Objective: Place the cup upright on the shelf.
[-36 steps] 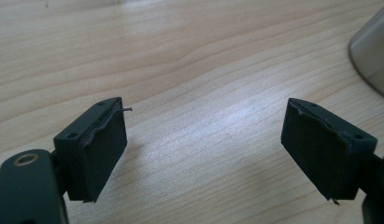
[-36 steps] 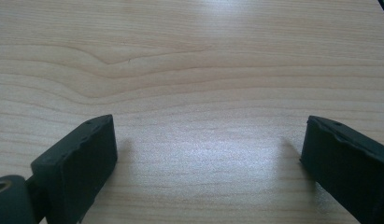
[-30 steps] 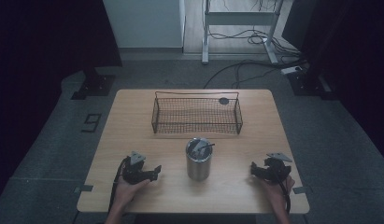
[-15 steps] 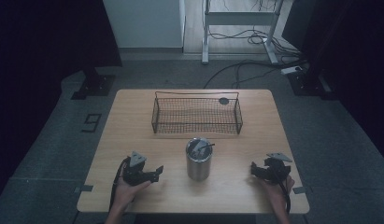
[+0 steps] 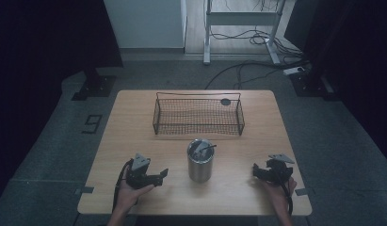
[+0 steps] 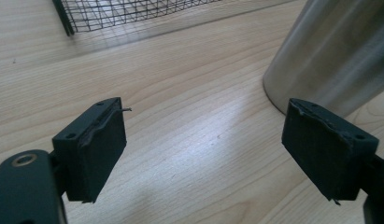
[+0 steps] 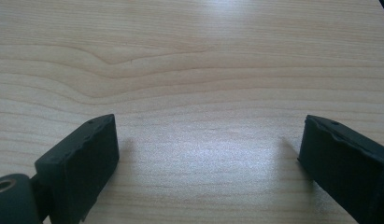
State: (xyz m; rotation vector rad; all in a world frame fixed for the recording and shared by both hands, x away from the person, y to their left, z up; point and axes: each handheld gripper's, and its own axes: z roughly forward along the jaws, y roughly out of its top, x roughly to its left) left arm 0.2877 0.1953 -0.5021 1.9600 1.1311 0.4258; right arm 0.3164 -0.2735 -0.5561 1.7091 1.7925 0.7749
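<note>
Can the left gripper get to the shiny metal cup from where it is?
Probably yes. The left gripper sits open beside the metal cup, its fingers spread wide, with bare table between them and nothing blocking.

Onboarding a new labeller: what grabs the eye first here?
The steel cup with utensils poking out, standing at the table's near middle. Behind it sits a black wire basket. The left tool and right tool flank the cup, jaws open, holding nothing.

Floor marker (image 5: 92,124) (a "9")
</note>
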